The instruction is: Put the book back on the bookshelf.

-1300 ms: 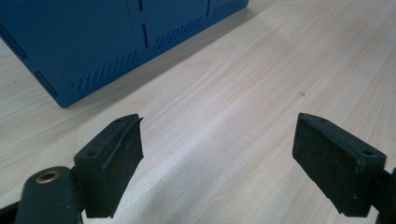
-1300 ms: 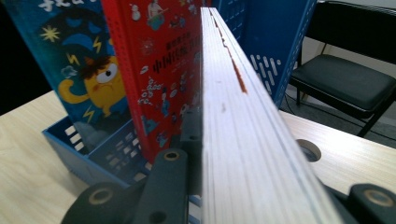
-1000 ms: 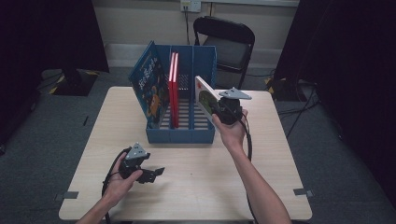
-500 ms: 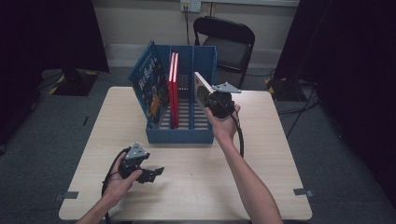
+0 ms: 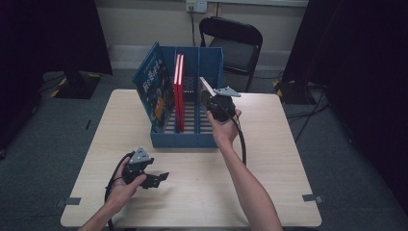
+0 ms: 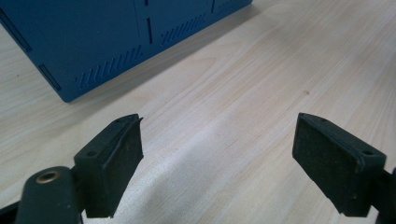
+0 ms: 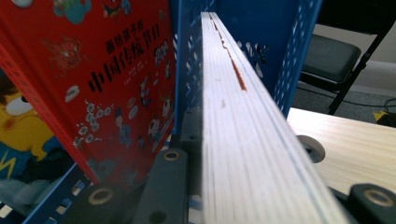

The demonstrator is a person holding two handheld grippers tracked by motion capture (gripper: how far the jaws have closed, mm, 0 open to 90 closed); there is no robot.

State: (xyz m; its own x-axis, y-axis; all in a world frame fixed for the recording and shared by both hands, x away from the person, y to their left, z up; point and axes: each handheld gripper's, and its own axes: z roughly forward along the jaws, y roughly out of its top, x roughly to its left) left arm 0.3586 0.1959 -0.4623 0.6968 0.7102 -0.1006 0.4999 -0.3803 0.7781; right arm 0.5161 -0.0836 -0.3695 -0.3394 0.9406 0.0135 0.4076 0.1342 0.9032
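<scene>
High view: the blue rack [image 5: 185, 108] stands on the counter [image 5: 269, 159], and the right gripper [image 5: 217, 105] is held at its right compartment with a book [image 5: 206, 86] clamped edge-up, probably so that it can slide between the dividers. The left gripper [image 5: 153, 179] is rested in front of the rack, apparently kept out of the way.

Left gripper view: its jaws are seen wide apart with nothing between them, above bare counter just before the rack's front wall [image 6: 107, 42].

Right gripper view: the page edge of the book [image 7: 243, 140] is shown pinched between the jaws, beside the red book [image 7: 107, 93] already filed in the rack.
</scene>
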